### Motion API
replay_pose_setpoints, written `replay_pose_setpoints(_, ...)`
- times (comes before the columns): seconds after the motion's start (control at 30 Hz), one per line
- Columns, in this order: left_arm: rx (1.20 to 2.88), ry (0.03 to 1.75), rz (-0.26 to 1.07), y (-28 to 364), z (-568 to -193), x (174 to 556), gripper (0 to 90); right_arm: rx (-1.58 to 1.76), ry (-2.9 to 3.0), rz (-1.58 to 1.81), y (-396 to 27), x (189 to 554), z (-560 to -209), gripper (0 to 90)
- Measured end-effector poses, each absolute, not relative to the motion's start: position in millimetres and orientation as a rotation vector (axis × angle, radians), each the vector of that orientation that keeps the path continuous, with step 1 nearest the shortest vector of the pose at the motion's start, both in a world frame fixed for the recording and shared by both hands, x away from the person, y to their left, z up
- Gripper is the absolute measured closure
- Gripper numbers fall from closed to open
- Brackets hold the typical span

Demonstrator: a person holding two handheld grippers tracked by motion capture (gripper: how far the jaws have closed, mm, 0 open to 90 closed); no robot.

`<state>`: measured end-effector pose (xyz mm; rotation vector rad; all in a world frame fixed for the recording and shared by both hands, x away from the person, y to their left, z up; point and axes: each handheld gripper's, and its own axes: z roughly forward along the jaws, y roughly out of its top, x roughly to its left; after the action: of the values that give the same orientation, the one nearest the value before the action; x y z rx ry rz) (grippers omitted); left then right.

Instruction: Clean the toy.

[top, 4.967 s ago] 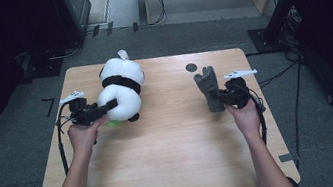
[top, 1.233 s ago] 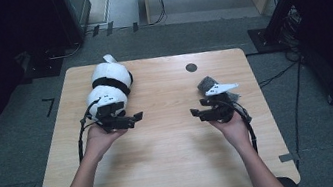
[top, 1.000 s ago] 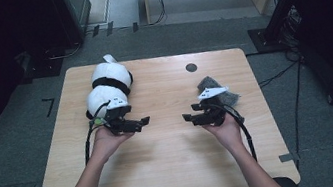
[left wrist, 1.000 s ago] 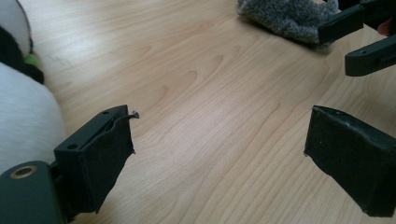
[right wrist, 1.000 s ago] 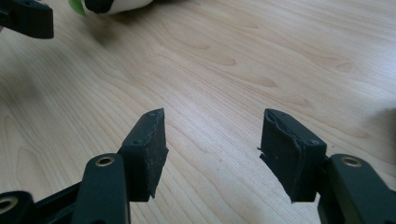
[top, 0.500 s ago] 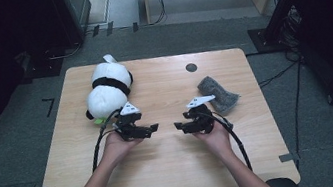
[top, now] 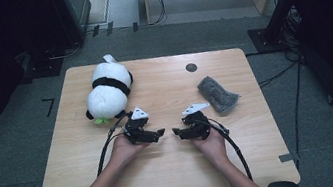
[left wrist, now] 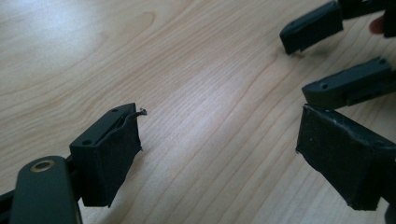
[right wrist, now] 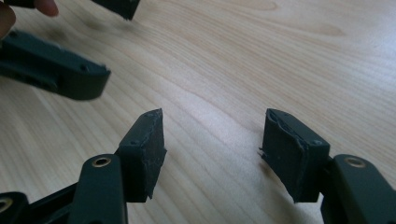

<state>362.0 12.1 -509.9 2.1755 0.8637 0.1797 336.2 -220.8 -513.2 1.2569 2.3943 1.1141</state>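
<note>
1. Left gripper [top: 160, 133]: held low over the middle of the wooden table [top: 177, 173], tips pointing toward the other gripper; jaws stand wide apart with bare wood between them in the left gripper view [left wrist: 219, 154]; nothing gripped

2. Right gripper [top: 176, 132]: held just opposite, tips close to the left gripper's tips but apart; jaws parted, having just opened a little further, with only table grain between them in the right gripper view [right wrist: 212, 149]; nothing gripped

3. Pads: black rubber, worn; the edges are frayed on the left gripper's left pad [left wrist: 123, 140] and on the right gripper's right pad [right wrist: 285, 149]

4. Panda plush toy [top: 107, 88]: white with a black band, lying on its side in the far left part of the table, just beyond the left hand [top: 125, 150]; a small green patch shows at its near end; apart from both grippers

5. Grey felt-like pouch [top: 217, 94]: lying flat on the far right part of the table, near the right hand [top: 211, 139] but not touching it

6. Dark round mark [top: 191, 67]: on the table top near the far edge, between panda and pouch

7. Cables: a black cable trails from each gripper back along the forearms
</note>
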Motion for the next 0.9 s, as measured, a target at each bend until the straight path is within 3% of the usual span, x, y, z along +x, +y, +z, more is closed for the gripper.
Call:
replay_pose_setpoints(0.47, 2.224, 0.819, 0.296, 3.4, -518.1, 356.1, 13.3, 1.171, 2.300, 1.067, -213.8, 332.5, -522.1, 29.8)
replay_pose_setpoints(0.6, 2.250, 0.811, 0.344, -0.2, -518.5, 353.3, 13.3, 1.148, 2.326, 1.057, -213.0, 333.1, -522.6, 21.5)
replay_pose_setpoints(0.9, 2.250, 0.812, 0.343, -0.2, -518.5, 353.4, 13.1, 1.161, 2.335, 1.036, -211.9, 334.6, -523.1, 13.0)
